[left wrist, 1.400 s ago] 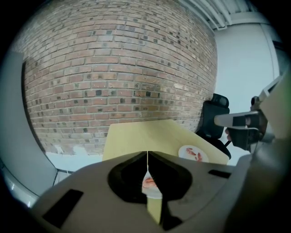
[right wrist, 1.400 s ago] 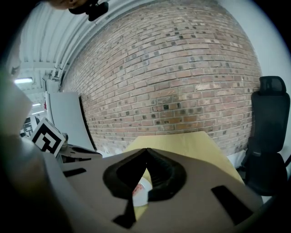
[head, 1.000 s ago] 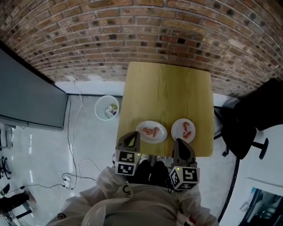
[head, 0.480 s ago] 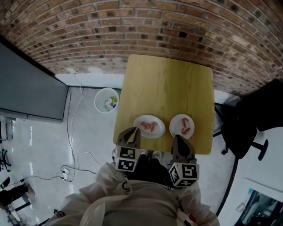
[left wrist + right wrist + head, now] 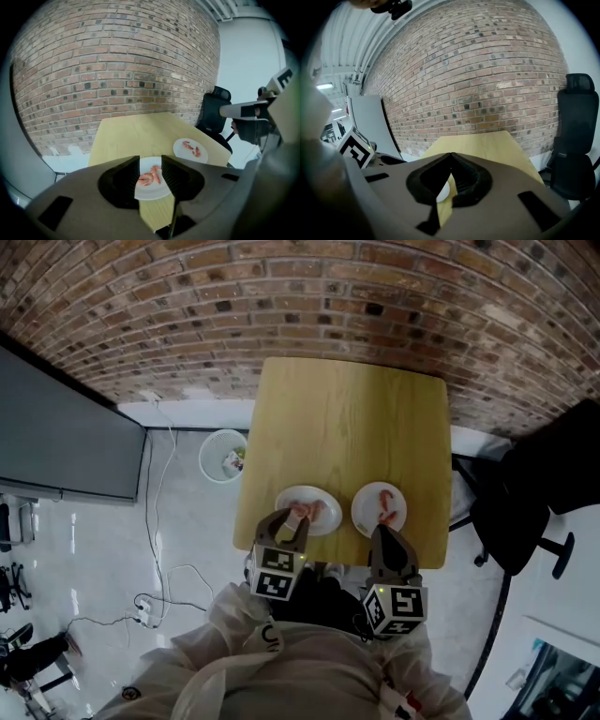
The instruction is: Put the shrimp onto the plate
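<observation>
**Grippers poised at two plates of shrimp**

Holding the fingers of the left gripper apart, nothing clamped between them, at the near edge of the tabletop. Framing through that gap a white plate with a small heap of pink shrimp, set on the tabletop's near-left part. Carrying the right gripper with its fingers together at the tips, empty, just off the tabletop's near-right edge. Showing only a sliver of white plate through the slot beneath those tips. Resting on the tabletop's near-right part, just beside the first and not touching it, a second plate with more shrimp on it. Rising beyond the tabletop's far edge, a brick wall. Standing on the pale floor to the tabletop's left, a round waste bin. Parked to the tabletop's right, a black office chair.
</observation>
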The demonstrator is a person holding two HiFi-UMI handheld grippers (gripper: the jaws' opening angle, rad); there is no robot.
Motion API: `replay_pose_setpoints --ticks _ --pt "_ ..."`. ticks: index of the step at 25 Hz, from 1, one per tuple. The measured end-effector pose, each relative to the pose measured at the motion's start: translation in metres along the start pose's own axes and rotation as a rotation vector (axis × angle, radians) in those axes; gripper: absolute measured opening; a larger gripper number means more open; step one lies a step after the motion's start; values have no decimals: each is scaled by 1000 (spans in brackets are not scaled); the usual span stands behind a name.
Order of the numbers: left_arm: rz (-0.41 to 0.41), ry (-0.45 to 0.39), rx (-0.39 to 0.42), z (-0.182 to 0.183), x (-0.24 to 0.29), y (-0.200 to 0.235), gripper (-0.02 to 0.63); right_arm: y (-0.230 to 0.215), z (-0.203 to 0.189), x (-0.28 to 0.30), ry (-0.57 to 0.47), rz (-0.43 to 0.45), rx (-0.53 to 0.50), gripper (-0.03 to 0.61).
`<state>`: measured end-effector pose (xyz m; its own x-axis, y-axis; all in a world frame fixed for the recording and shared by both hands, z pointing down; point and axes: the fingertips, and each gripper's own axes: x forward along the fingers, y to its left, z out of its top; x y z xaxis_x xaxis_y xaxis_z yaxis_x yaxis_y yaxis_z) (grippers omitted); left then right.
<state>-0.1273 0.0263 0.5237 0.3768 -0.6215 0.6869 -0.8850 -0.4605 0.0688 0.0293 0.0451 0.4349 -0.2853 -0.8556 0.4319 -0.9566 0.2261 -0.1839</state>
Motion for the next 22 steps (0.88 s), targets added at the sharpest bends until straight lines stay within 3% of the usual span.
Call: replay_pose_setpoints --ticks 11,22 --pt "-56 90 13 -13 48 -17 189 -36 -12 -4 28 -50 29 23" --pt "-81 185 20 -31 90 -26 195 -57 -20 -3 65 -90 44 23"
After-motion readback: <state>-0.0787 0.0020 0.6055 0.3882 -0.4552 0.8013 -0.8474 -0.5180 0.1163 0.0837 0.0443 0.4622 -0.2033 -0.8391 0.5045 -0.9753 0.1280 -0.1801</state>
